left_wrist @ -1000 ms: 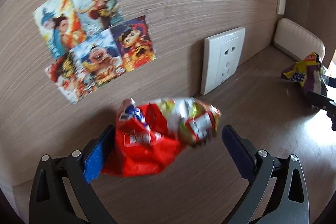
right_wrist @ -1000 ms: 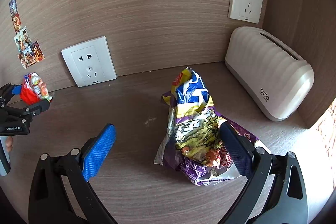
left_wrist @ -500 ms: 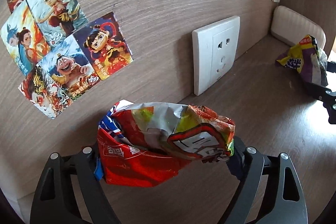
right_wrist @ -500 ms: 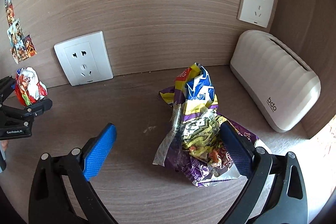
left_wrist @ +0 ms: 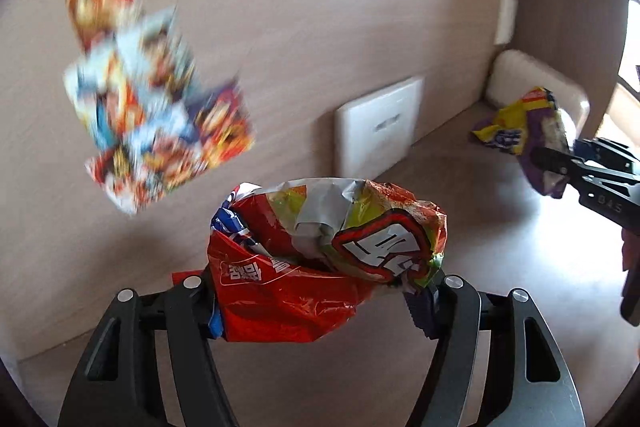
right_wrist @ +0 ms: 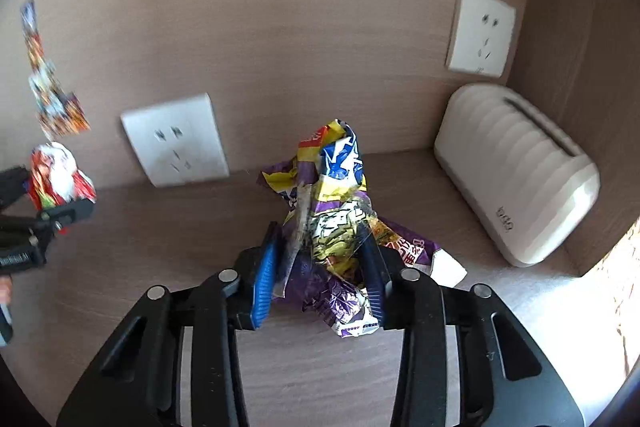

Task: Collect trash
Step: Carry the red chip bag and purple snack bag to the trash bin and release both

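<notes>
Left gripper (left_wrist: 320, 301): fingers clamped from both sides on a crumpled red snack bag (left_wrist: 316, 267), which fills the gap between them; the bag's open, torn top shows silver lining and a red-outlined white label. In the right wrist view the same gripper (right_wrist: 44, 223) appears at the far left with the red bag (right_wrist: 58, 175) pinched at its tip, above the tabletop.

Right gripper (right_wrist: 320, 279): blue-padded fingers closed tight on a crumpled purple-and-yellow snack bag (right_wrist: 336, 223), which stands up between them; its lower folds spread onto the wooden tabletop (right_wrist: 312, 367). In the left wrist view this bag (left_wrist: 524, 127) sits at the far right, the right gripper (left_wrist: 560, 167) gripping its near edge.

Surroundings: wood-grain back wall with a cluster of cartoon stickers (left_wrist: 148, 107), blurred, at upper left; a white wall socket (right_wrist: 176, 139) low on the wall, between the two bags; a second white socket (right_wrist: 480, 31) higher at right; a white ribbed toaster (right_wrist: 516, 171) in the right corner, near the purple bag but apart from it.
</notes>
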`<control>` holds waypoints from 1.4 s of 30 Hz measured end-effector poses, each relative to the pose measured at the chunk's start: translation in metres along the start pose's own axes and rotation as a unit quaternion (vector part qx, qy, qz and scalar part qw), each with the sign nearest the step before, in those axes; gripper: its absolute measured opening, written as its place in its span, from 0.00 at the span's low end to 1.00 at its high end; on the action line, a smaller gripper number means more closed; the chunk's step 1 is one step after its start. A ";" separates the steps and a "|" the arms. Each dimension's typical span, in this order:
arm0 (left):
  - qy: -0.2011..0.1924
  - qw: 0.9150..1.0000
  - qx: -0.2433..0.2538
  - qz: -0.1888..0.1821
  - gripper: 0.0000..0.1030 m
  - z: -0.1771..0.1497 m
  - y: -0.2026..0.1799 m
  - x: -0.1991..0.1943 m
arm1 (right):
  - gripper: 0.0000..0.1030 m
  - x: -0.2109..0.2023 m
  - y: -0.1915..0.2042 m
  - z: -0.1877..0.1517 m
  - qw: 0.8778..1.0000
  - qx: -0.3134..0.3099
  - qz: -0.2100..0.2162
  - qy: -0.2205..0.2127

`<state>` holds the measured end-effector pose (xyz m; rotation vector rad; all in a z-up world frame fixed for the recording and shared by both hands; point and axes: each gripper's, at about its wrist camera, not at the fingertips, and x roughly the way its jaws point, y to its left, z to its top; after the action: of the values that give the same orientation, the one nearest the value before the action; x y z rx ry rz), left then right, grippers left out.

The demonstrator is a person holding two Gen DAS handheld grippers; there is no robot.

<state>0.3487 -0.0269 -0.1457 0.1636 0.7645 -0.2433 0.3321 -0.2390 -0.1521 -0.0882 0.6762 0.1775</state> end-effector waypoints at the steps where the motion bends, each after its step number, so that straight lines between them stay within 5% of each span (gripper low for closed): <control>1: -0.006 1.000 0.008 -0.006 0.64 0.005 -0.008 -0.008 | 0.37 -0.009 0.000 0.002 1.000 0.001 0.002 -0.006; 11: -0.084 0.992 0.068 -0.057 0.64 0.040 -0.092 -0.082 | 0.35 -0.135 -0.021 0.010 0.997 0.002 0.000 -0.071; 21: -0.121 0.971 0.144 -0.145 0.64 0.029 -0.213 -0.149 | 0.33 -0.270 -0.089 -0.051 0.994 0.039 -0.051 -0.093; 32: -0.094 0.927 0.237 -0.276 0.64 -0.035 -0.370 -0.200 | 0.27 -0.379 -0.161 -0.167 0.980 0.125 -0.137 -0.073; 42: 0.006 0.883 0.302 -0.359 0.64 -0.132 -0.479 -0.167 | 0.22 -0.384 -0.199 -0.286 0.959 0.216 -0.184 0.007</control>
<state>0.0128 -0.4292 -0.1510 0.4711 0.7150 -1.1970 -0.0996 -0.5252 -0.1280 0.2053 0.6884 -0.3310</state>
